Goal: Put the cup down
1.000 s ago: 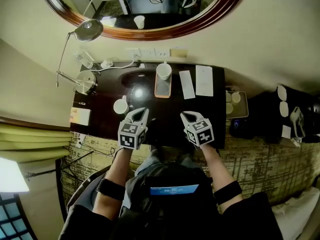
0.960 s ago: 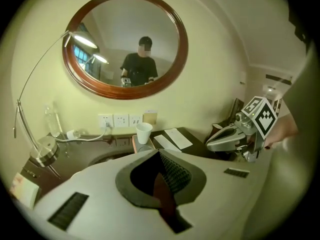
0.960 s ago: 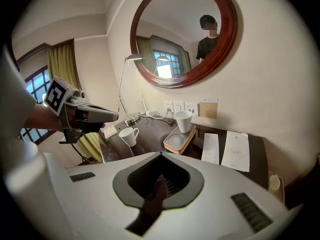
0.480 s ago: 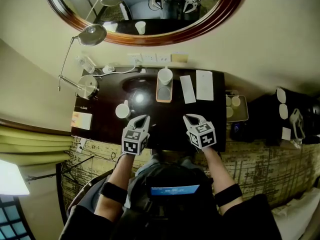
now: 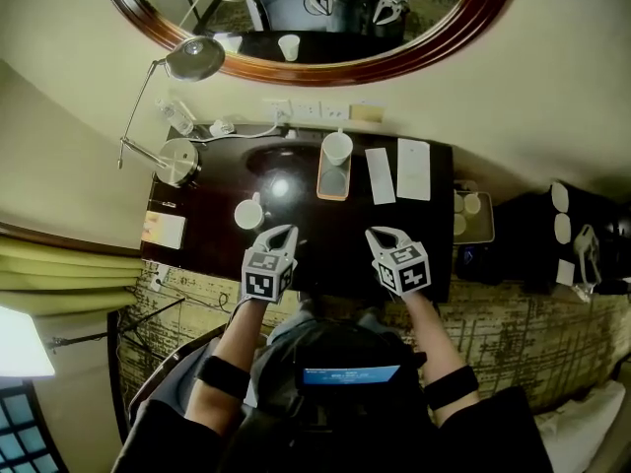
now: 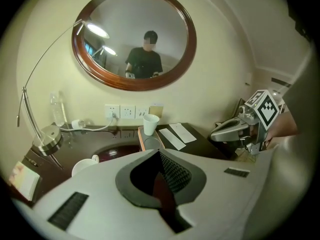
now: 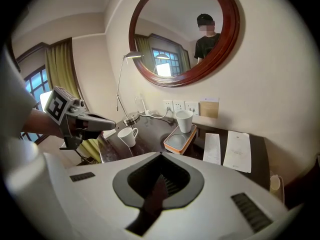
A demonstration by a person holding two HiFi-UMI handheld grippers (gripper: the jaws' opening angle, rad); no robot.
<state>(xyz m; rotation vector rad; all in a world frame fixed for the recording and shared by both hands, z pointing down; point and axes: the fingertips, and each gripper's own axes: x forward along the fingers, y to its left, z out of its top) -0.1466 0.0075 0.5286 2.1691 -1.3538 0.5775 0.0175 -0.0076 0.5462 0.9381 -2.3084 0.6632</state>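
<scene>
Cup (image 5: 248,214): white, handled, upright on the desk (image 5: 325,249), near the left gripper (image 5: 284,233) but apart from it.
Handling: likely ceramic, so stiff, weighty, slick, chippable; pinch the wall at the rim.
Jaws: left gripper and right gripper (image 5: 378,235) both pressed together, empty.
Surface: dark, glossy, hard.
Room: oval mirror (image 5: 296,18), lamp (image 5: 194,58), cream wall.

Dark brown oval wooden mirror frame (image 5: 325,71): upper part cut off by the top edge of the head view. White handled ceramic mug (image 6: 84,166), lower left of the left gripper view: lower portion hidden behind the pale body of the left gripper (image 6: 159,153). Print on the two white rectangular paper sheets (image 5: 413,168), and the small pale round items on the grey tray (image 5: 481,227) at centre right, are too small to identify.
</scene>
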